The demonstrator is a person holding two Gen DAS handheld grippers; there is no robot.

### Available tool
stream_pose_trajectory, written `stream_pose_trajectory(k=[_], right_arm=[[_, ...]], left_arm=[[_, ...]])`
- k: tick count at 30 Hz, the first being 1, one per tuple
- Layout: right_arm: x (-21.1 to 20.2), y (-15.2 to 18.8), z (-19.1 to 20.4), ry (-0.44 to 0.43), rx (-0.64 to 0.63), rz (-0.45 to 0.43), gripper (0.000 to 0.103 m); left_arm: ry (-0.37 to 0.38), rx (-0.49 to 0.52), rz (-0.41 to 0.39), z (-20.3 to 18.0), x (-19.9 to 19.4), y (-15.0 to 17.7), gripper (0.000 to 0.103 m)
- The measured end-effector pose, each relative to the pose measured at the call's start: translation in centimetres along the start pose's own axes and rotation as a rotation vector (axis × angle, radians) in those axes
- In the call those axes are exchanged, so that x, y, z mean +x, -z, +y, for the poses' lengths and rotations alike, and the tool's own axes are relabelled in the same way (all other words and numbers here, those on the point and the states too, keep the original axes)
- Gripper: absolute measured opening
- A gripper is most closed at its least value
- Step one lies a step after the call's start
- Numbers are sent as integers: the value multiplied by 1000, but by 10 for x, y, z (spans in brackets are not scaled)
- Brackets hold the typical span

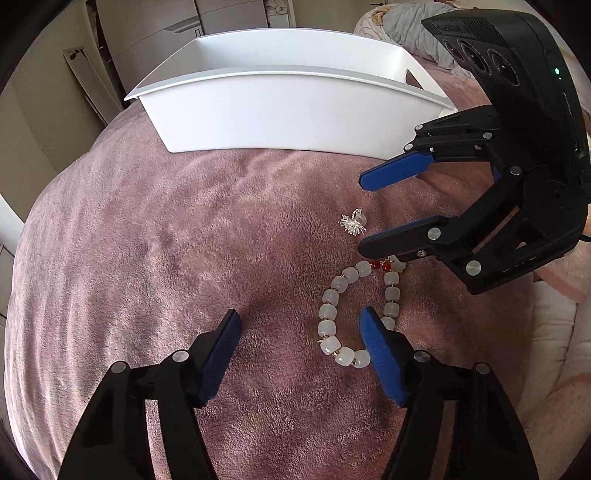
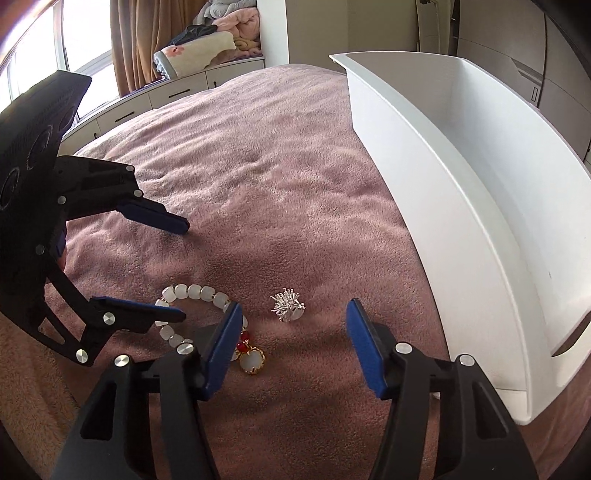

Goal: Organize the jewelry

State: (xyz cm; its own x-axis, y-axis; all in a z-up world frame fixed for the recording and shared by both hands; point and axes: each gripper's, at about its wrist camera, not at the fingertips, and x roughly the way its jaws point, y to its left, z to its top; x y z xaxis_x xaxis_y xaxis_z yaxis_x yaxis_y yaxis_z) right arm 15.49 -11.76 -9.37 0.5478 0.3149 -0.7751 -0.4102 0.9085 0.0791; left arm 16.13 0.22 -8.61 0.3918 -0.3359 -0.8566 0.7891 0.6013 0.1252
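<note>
Item: silver ring (image 2: 288, 305) bracketed by right gripper (image 2: 291, 314), jaws spread, nothing pinched; left gripper (image 1: 299, 321) spread beside bead bracelet (image 1: 328, 317); ring to be centred betw. pads before closing

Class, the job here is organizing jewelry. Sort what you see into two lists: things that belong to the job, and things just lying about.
Belongs to the job:
- bead bracelet
- silver ring
- white bin
- left tongs, open
- right tongs, open

Just lying about:
- pink blanket underneath
- folded bedding by the window
- curtain
</note>
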Motion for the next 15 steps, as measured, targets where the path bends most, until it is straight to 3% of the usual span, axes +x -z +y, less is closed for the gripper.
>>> stream_pose_trajectory(k=[2, 7, 12, 15], right_arm=[[3, 0, -1, 2, 3, 1, 53], [12, 1, -5, -5, 19, 16, 42], [15, 3, -7, -21, 26, 22, 29], [17, 4, -7, -47, 39, 32, 20]], left_arm=[[9, 4, -8, 0, 0, 0, 67], [74, 20, 2, -3, 4, 1, 44], [91, 23, 16, -2, 8, 2, 36], [104, 9, 18, 0, 8, 3, 25]])
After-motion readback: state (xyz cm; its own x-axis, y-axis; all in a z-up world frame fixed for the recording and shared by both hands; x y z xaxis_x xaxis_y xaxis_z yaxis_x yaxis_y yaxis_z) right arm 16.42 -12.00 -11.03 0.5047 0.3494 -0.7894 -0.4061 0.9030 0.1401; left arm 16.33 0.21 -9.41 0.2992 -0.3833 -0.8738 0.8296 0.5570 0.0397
